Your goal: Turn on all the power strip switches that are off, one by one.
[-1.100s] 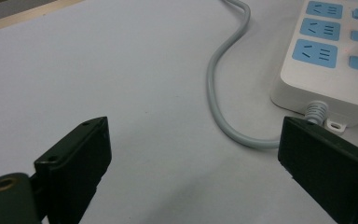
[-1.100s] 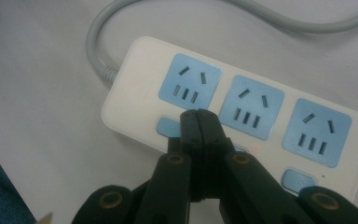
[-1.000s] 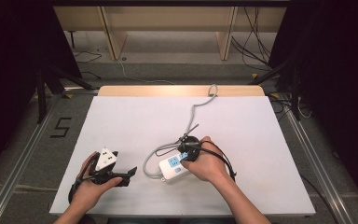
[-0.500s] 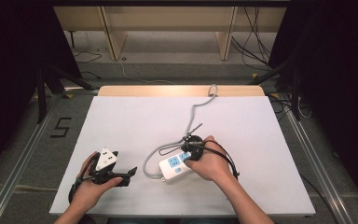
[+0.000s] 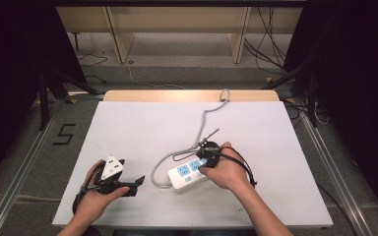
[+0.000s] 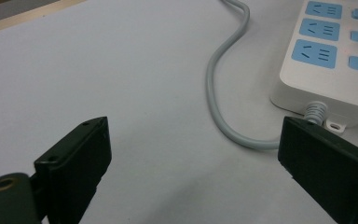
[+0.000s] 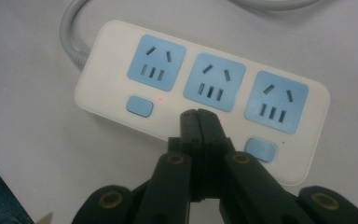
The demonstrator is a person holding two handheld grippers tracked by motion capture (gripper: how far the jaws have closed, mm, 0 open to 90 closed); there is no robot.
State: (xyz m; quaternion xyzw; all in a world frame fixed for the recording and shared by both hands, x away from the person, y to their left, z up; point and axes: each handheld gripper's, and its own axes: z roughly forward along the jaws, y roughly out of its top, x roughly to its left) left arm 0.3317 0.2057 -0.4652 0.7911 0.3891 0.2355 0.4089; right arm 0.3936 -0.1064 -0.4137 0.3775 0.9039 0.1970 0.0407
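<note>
A white power strip with three blue sockets lies on the white table, and its grey cord loops away toward the far edge. My right gripper is shut with nothing between its jaws. Its tips are over the strip, just below the middle socket, and they cover the middle blue switch. The right hand holds this gripper at the strip's far end. My left gripper rests on the table left of the strip. It stands open and empty, facing the strip's cord end.
The white sheet covers a table with a wooden far edge. Black cables trail from the right gripper across the sheet. A metal frame rail runs along each side. A "5" is marked on the floor at left.
The right hand has shifted very slightly over the power strip. The left hand and its gripper have stayed in place.
</note>
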